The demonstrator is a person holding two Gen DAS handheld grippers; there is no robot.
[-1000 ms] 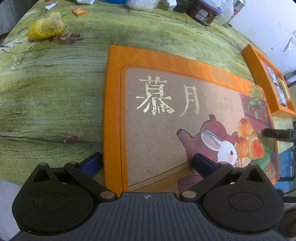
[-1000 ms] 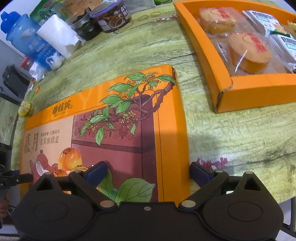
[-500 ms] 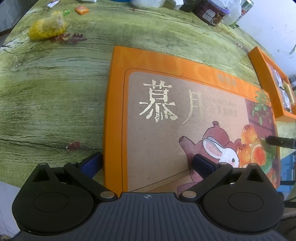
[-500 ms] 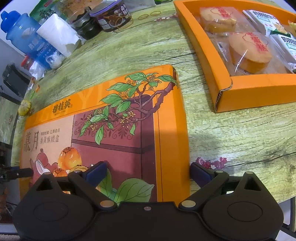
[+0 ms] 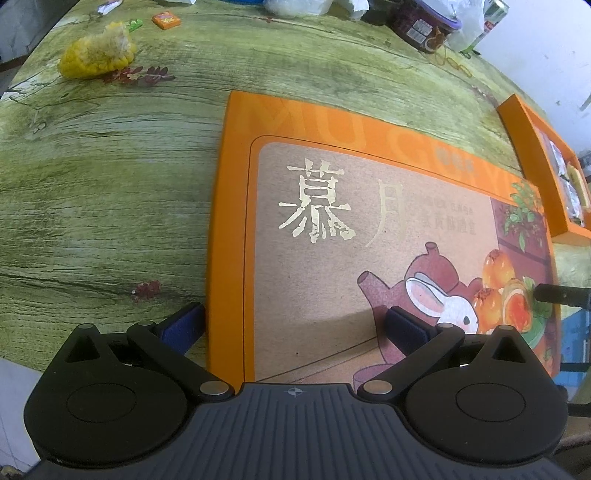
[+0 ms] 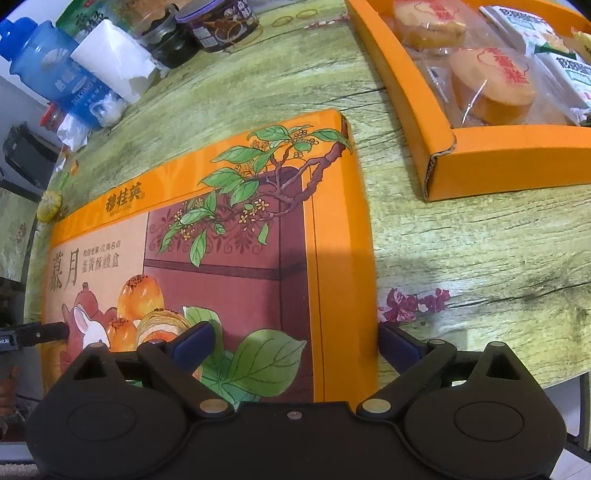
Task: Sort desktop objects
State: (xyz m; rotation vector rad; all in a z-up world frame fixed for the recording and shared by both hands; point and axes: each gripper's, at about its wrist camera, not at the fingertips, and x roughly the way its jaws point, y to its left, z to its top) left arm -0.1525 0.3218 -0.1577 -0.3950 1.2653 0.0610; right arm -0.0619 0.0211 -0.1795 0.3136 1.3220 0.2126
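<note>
A flat orange box lid printed with a rabbit, a teapot and gold characters lies on the green wood-grain table. My left gripper is open over the lid's near left corner, with one finger on the table outside the edge and the other above the picture. My right gripper is open over the lid at its near right corner, with its right finger just outside the edge. An open orange tray of wrapped pastries stands to the right, a little apart from the lid.
A yellow corn cob and a small orange packet lie at the far left. A blue bottle, a white tissue roll and a purple-lidded jar line the back. The table's front edge runs just under both grippers.
The left gripper has shifted slightly, so the lid and tray sit a little farther right in its view. The right view is almost the same. Both grippers stay open.
</note>
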